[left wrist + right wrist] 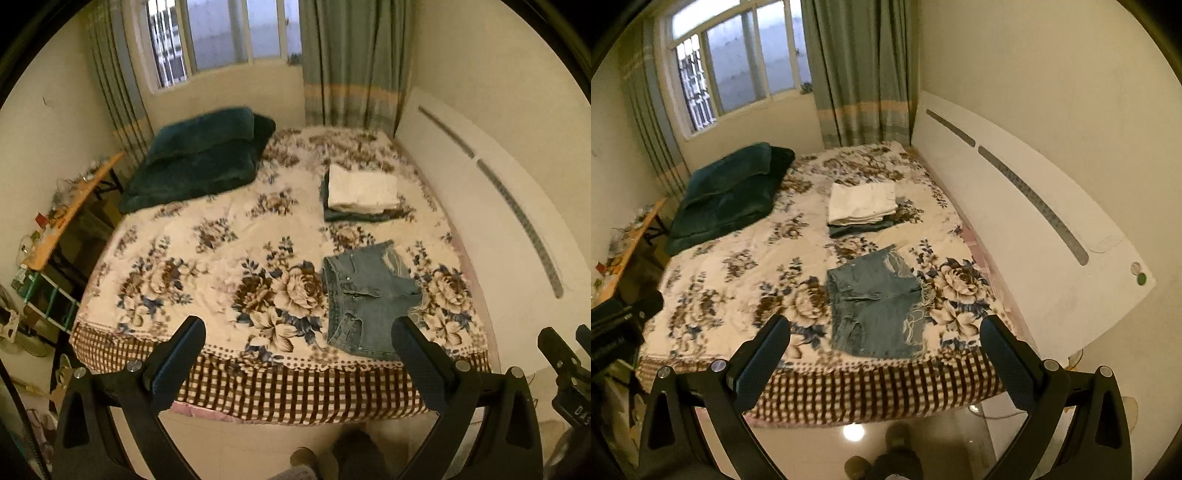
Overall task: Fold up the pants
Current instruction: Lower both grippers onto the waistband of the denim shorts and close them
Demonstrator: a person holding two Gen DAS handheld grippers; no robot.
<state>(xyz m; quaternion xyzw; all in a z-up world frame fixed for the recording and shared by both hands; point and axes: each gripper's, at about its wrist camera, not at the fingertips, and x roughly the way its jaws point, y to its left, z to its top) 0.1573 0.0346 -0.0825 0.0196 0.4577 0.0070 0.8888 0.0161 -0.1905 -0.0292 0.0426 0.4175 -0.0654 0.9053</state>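
One bed (207,236), floral cover. One dark green blanket (199,162) at far left. One folded stack (362,194), white on top. One pair denim shorts (369,299) flat near front edge: waistband left, frayed hems right, long axis front-to-back. Left gripper (299,354), right gripper (884,350): both wide, empty, off the bed.

Dim yellowish light, soft blur, warped fisheye edges.

I am holding the right gripper (884,338) above the bed's (738,254) near edge, its fingers (761,363) spread wide and gripping nothing. Denim shorts (875,306) are lying flat at twelve o'clock, a folded stack (862,206) sitting beyond them, a dark green blanket (727,192) at ten o'clock.
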